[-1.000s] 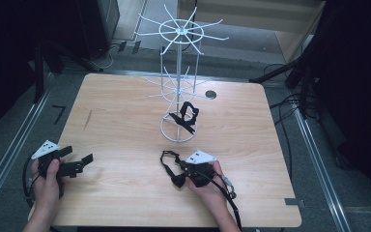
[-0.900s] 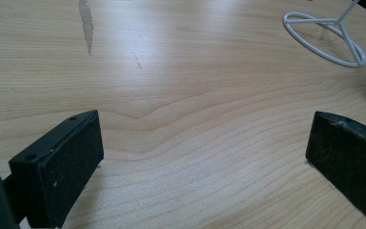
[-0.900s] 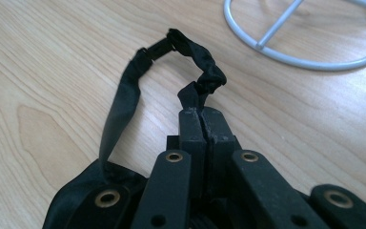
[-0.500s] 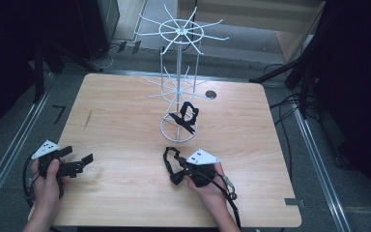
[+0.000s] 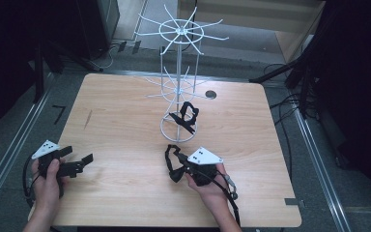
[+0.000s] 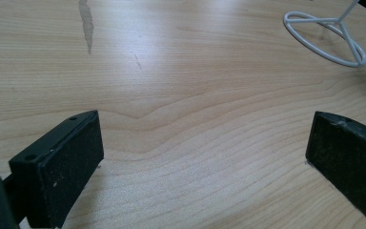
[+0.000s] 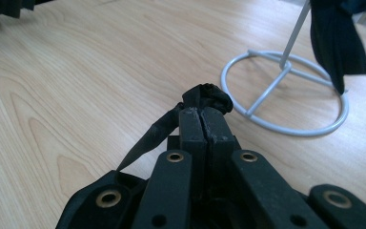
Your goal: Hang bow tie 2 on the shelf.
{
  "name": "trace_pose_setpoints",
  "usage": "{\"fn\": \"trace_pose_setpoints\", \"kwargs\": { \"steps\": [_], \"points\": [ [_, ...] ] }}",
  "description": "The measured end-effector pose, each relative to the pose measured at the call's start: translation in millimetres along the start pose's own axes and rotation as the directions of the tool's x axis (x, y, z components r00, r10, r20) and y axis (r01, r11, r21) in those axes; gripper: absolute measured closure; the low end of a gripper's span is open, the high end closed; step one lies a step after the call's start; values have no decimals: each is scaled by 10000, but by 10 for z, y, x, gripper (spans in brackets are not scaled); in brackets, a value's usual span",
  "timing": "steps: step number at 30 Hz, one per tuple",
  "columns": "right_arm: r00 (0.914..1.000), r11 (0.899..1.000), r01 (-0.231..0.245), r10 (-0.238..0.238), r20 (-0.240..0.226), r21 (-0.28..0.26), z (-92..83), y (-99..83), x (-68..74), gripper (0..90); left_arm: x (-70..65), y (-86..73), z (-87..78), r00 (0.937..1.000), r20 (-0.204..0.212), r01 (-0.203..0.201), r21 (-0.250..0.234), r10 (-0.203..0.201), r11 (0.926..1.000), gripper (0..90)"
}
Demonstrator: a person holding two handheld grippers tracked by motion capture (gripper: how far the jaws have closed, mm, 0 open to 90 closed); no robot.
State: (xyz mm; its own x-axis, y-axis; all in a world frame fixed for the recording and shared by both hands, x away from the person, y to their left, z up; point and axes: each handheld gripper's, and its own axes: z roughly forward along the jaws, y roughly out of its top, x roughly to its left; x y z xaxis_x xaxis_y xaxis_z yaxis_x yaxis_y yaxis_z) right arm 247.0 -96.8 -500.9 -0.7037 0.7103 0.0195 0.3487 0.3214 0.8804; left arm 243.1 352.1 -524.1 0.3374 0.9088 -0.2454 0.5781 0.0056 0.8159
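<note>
A pale wooden surface [image 5: 125, 121] with rounded corners and fine grain fills the middle of the high view. At upper centre stands a white wire rack [image 5: 178, 87], thin and spoked, rising from a round ring base. A second black strap [image 5: 187, 116] of limp fabric hangs from the rack just above that base. At lower centre, the right gripper [image 5: 176, 166], of matt black plastic with a grey three-cornered plate, has its fingers pressed together on a crumpled black strap [image 7: 205, 98], whose loop curls near the ring. At lower left, the left gripper [image 5: 79, 163] rests low over bare wood, its flat black fingers [image 6: 71, 162] spread wide with nothing between. Around the surface lie a grey floor [image 5: 319, 159] with metal rails and cables, and dark surroundings.
</note>
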Motion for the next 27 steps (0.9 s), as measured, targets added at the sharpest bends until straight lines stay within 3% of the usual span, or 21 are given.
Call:
{"fn": "trace_pose_setpoints", "kwargs": {
  "steps": [27],
  "points": [
    [9995,9946,275,-290,-137,-996,-188,317,96,899,-10,-1,-2,10000,-61,-70,0,70,10000,0]
  ]
}}
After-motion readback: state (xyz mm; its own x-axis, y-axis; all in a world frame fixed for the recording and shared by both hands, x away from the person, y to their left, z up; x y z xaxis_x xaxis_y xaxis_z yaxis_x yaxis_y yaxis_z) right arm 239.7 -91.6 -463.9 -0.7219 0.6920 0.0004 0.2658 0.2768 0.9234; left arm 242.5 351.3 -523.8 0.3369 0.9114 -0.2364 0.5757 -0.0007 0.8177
